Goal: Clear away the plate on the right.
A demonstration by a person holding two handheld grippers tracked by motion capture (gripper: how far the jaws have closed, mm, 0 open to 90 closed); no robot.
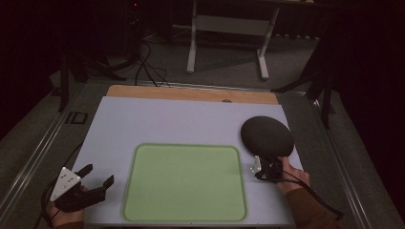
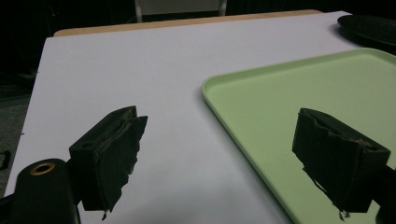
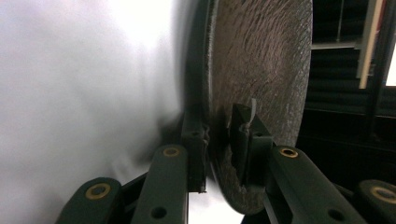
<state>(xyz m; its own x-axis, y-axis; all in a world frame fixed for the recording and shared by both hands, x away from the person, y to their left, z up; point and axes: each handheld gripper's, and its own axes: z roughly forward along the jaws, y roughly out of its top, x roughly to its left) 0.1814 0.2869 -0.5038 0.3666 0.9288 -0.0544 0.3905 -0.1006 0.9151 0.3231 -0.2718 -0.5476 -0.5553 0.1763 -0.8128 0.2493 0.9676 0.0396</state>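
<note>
A person seated at a white-topped table (image 1: 157,119) works two hand-held grippers. The right gripper (image 1: 268,167), turned on its side, has the near rim of a dark round plate (image 1: 266,136) between its two jaws; in the right gripper view the right gripper (image 3: 218,149) straddles the plate (image 3: 261,65) edge-on, one black pad under the rim and the other lying on the plate's rough, speckled upper face. The jaws stand narrow, with the pads drawn in against the plate on both sides, so the plate is grasped at its rim. The plate sits at the table's right side, stretching away from the fingertips toward the far edge, and the table surface shows blurred beside the lower jaw.

The left gripper (image 1: 98,181) hangs over the near left corner of the table with its jaws spread wide and nothing between them. In the left gripper view the left gripper (image 2: 233,161) is released: bare white tabletop lies ahead of one worn black pad (image 2: 114,149), and the pale green tray (image 2: 327,93) runs under and beyond the other pad. The tray's rounded near corner sits between the two fingertips, a little ahead of them. The plate (image 2: 369,28) shows as a dark sliver well beyond the tray, far from these fingers.

In the high view the tray (image 1: 143,157) lies flat between the two grippers, just beside the left fingertips and close to the right ones.
</note>
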